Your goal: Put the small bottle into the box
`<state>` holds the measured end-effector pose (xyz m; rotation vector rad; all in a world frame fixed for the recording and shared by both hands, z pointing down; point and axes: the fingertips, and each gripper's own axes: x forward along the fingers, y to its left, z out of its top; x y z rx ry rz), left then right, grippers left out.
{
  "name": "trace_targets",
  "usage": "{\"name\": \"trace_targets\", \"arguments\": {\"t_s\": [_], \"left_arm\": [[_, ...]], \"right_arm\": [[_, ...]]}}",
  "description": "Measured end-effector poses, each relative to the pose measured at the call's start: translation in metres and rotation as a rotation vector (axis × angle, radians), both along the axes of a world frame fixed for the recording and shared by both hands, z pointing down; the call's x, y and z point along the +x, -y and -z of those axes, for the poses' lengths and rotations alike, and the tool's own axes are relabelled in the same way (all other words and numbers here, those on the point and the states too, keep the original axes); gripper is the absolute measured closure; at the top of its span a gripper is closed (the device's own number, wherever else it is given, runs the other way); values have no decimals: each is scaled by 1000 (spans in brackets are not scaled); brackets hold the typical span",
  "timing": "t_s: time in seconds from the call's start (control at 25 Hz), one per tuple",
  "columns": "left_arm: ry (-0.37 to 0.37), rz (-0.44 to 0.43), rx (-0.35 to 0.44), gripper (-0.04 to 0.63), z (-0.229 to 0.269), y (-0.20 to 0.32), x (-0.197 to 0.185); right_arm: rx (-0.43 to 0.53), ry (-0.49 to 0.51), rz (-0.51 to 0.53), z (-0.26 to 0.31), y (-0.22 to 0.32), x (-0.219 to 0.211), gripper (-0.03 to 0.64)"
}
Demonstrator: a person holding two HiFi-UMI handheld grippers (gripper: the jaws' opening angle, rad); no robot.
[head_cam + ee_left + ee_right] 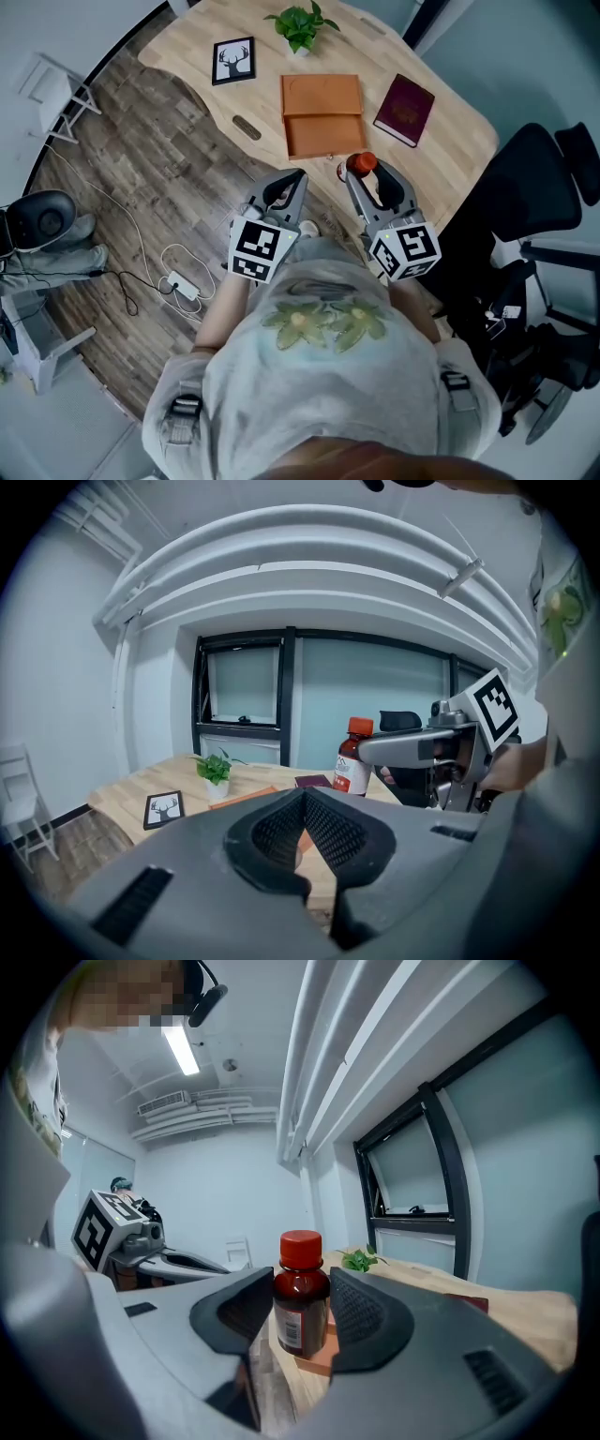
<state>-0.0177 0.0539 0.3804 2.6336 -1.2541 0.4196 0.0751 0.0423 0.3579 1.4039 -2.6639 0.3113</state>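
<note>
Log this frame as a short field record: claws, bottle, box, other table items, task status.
left claw: shut, empty
right claw: shut on the bottle
bottle: upright, red cap on top, held near the box's near corner, not in it
box: orange, flat on the table, looks closed
other items: book, picture, plant
task status: bottle grasped, not yet in box

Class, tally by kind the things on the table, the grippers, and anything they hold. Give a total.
picture frame: 1
plant: 1
box: 1
book: 1
bottle: 1
grippers: 2, the left gripper and the right gripper
Total: 7
</note>
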Motion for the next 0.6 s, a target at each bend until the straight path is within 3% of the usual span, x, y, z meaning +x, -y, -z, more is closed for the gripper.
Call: {"name": "trace_targets", "arguments": {"t_s": [0.6], "left_arm": [[5,49,-31,588,-13,58,-7]], "right_arm": [[13,-26,19,-5,73,1,426]]}}
